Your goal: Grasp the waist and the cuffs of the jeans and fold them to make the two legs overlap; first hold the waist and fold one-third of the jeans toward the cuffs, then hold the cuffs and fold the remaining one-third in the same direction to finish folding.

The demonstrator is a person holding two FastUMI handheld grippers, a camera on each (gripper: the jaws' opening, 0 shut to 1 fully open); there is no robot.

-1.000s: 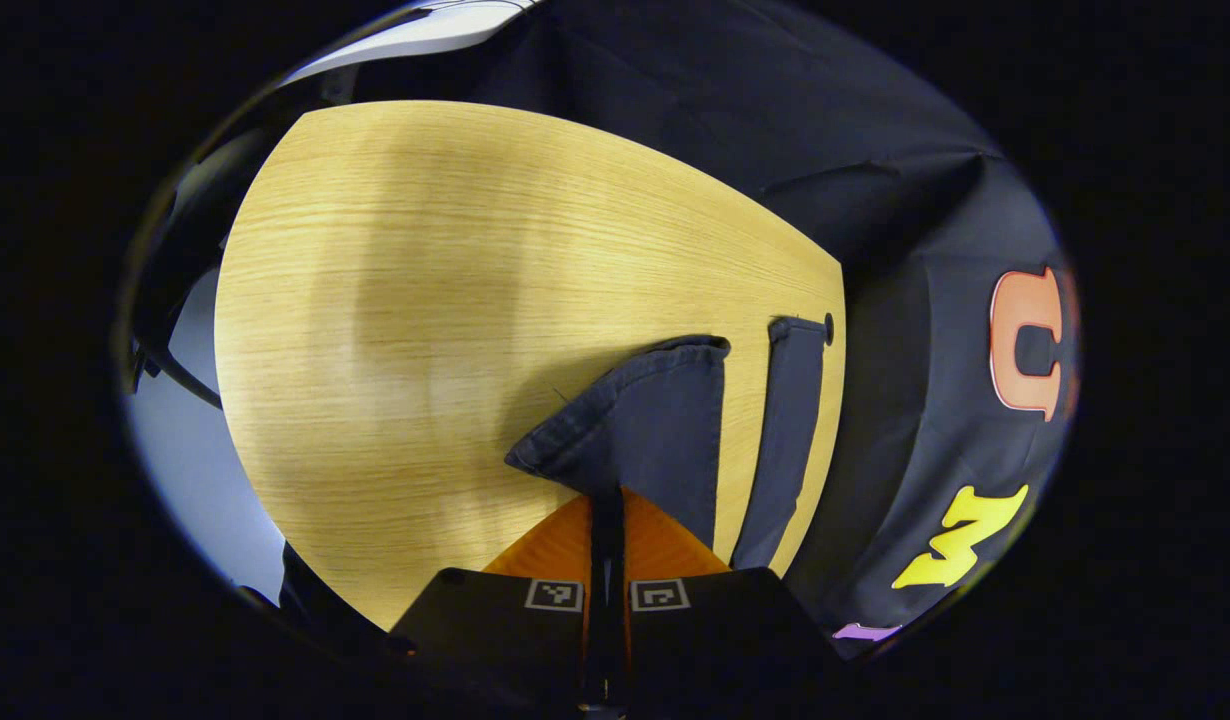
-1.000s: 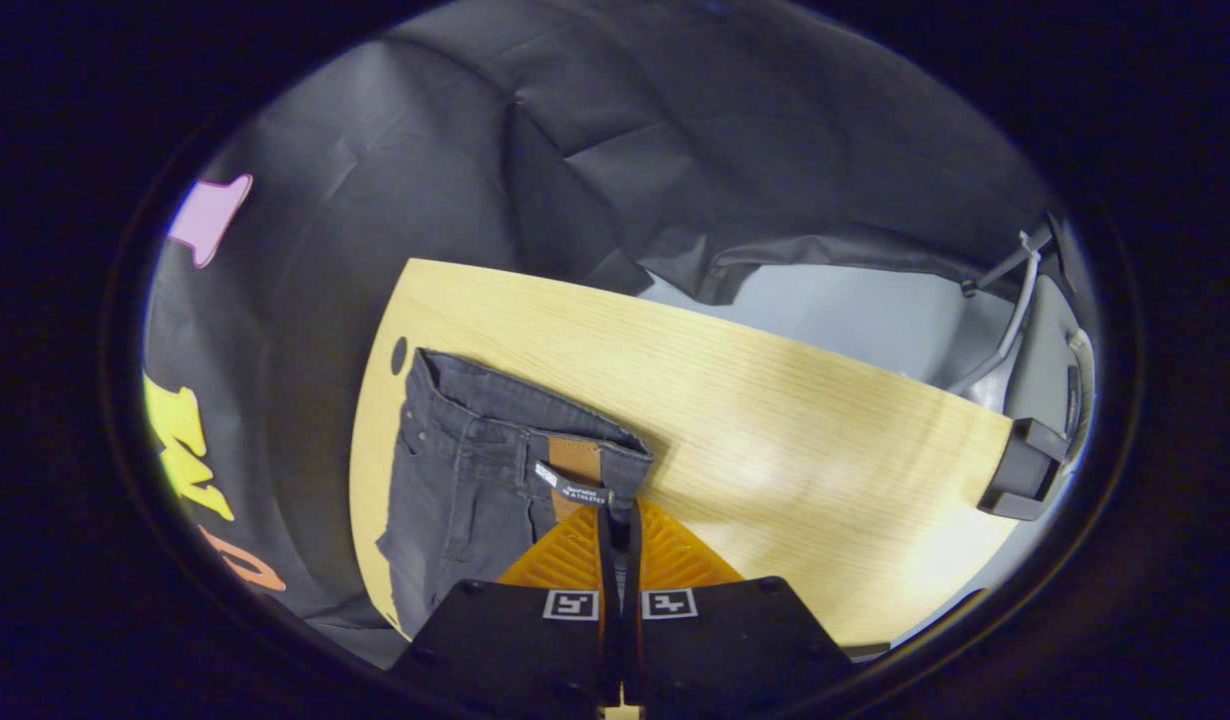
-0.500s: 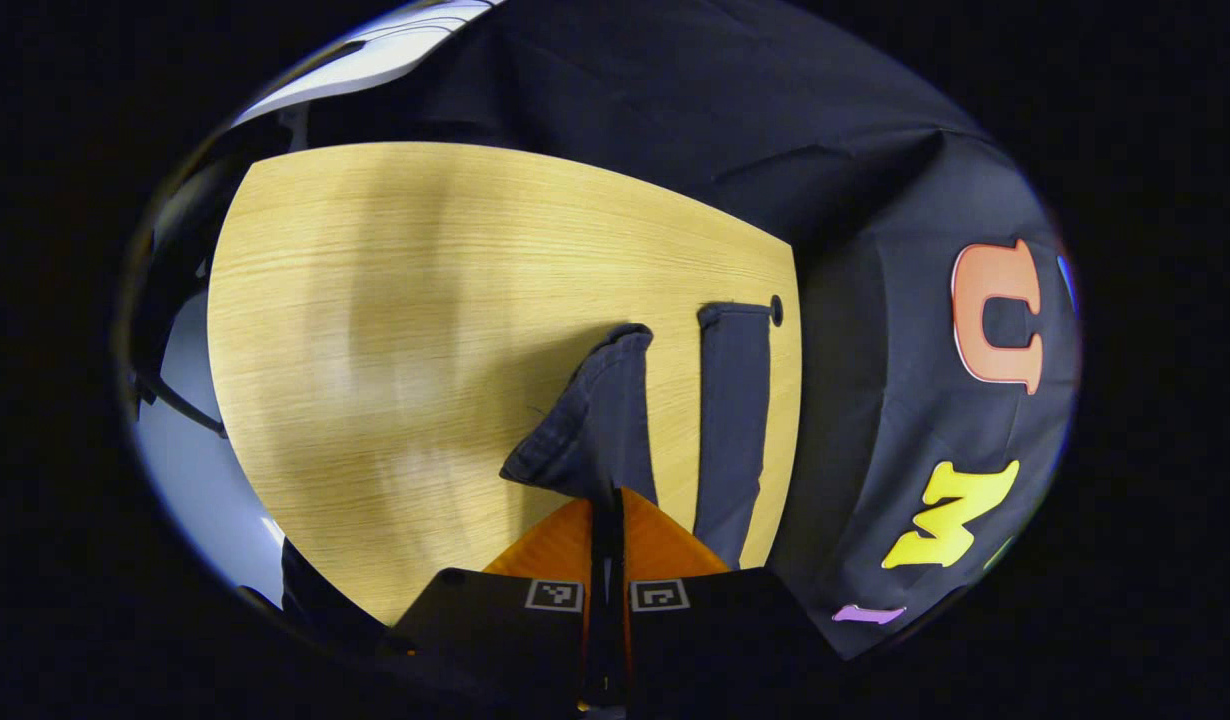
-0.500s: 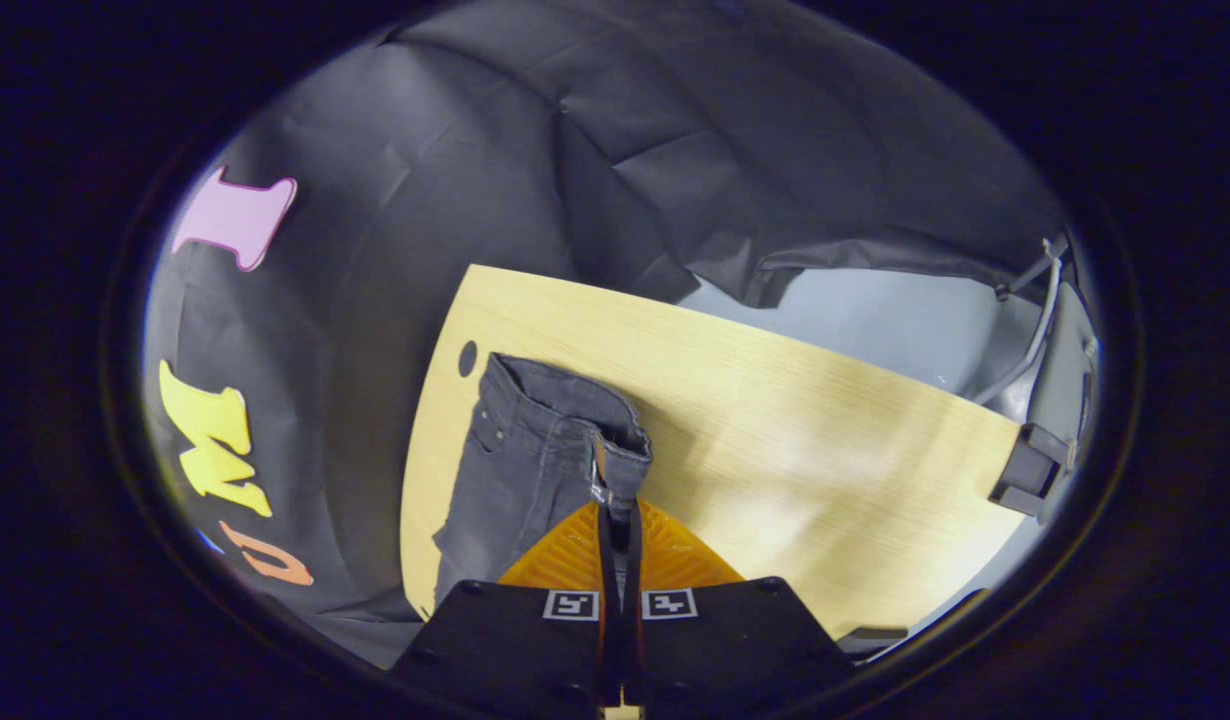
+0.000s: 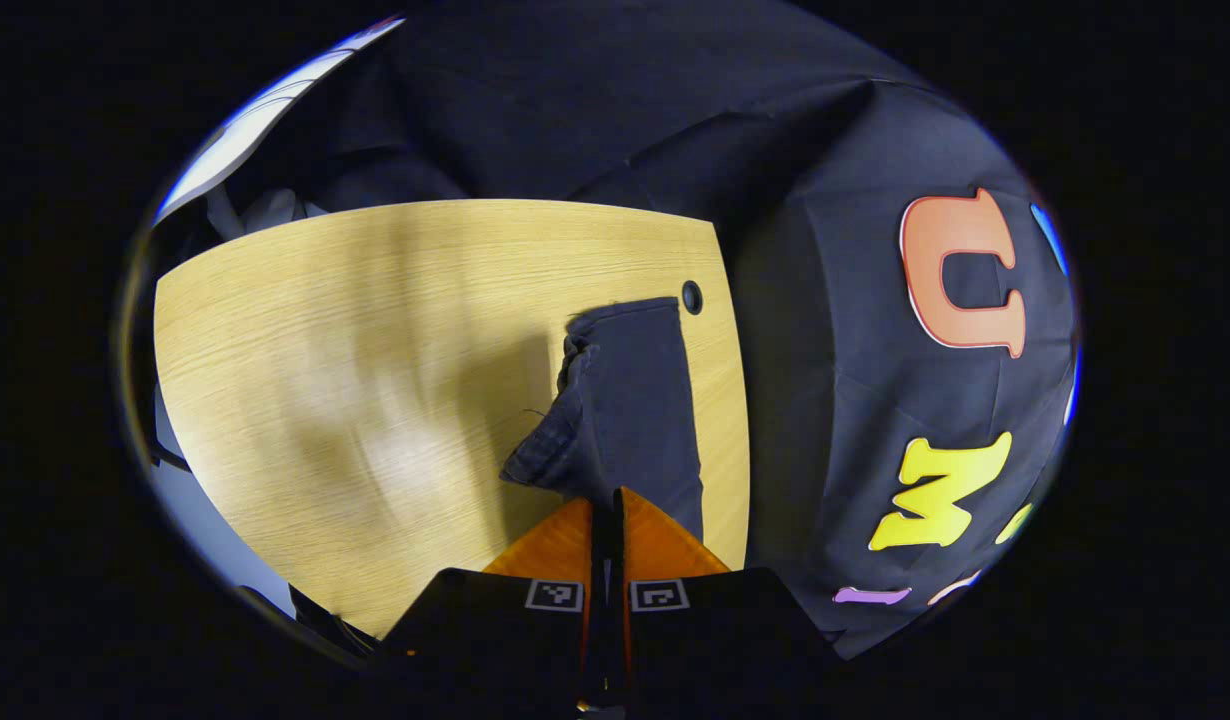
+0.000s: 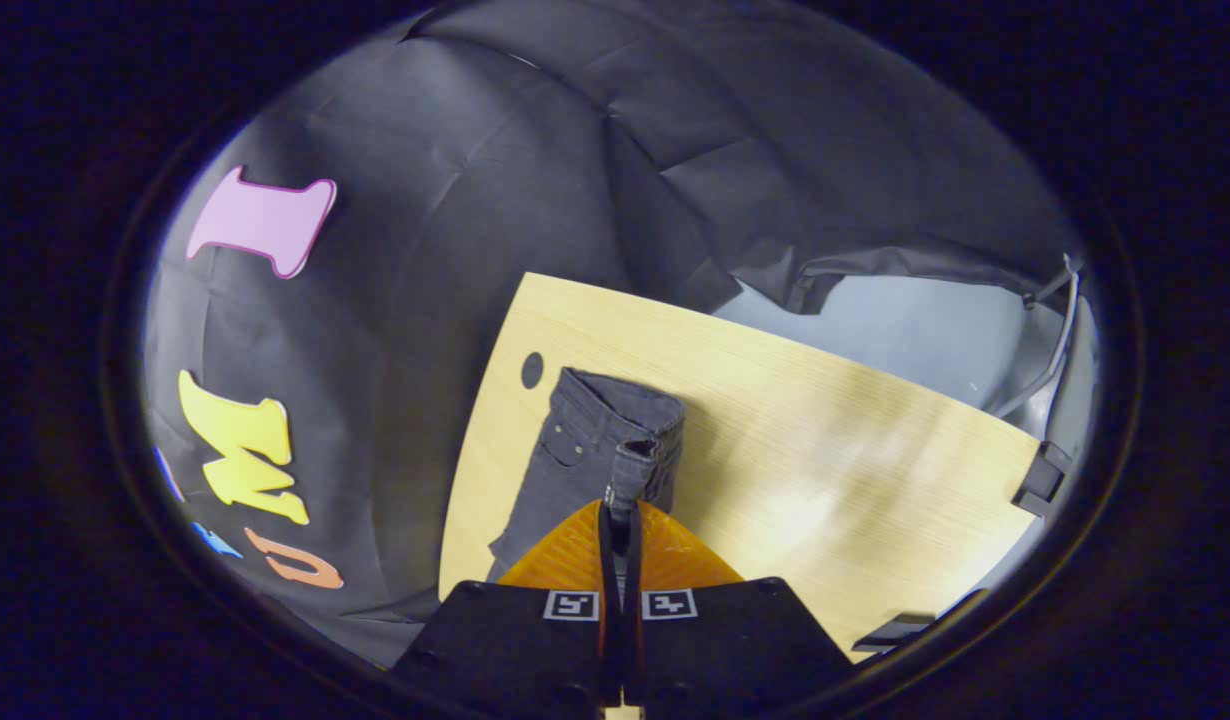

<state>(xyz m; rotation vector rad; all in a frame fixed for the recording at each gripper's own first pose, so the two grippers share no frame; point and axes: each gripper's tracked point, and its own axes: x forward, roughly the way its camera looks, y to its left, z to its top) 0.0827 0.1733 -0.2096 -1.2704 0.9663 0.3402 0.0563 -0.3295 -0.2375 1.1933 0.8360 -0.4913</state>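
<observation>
Dark grey jeans lie along the wall-side edge of a light wooden table. In the left gripper view my left gripper [image 5: 607, 500] is shut on the cuff of the near leg [image 5: 555, 445], lifted and carried over the far leg [image 5: 640, 390] so the two legs nearly overlap. In the right gripper view my right gripper [image 6: 620, 510] is shut on the waistband [image 6: 635, 455], raised and folded over the other half of the waist [image 6: 595, 420], whose pocket rivets show.
The wooden table [image 5: 375, 340] spreads wide on the side away from the jeans. A small round hole [image 5: 691, 296] sits at the table corner by the cuffs, another hole [image 6: 532, 369] by the waist. Black cloth wall [image 6: 455, 200] hangs right behind the table edge.
Both grippers have carried their held edges toward the wall side. The lifted leg now covers the far leg, and the waist has folded over so the leather patch is hidden.
</observation>
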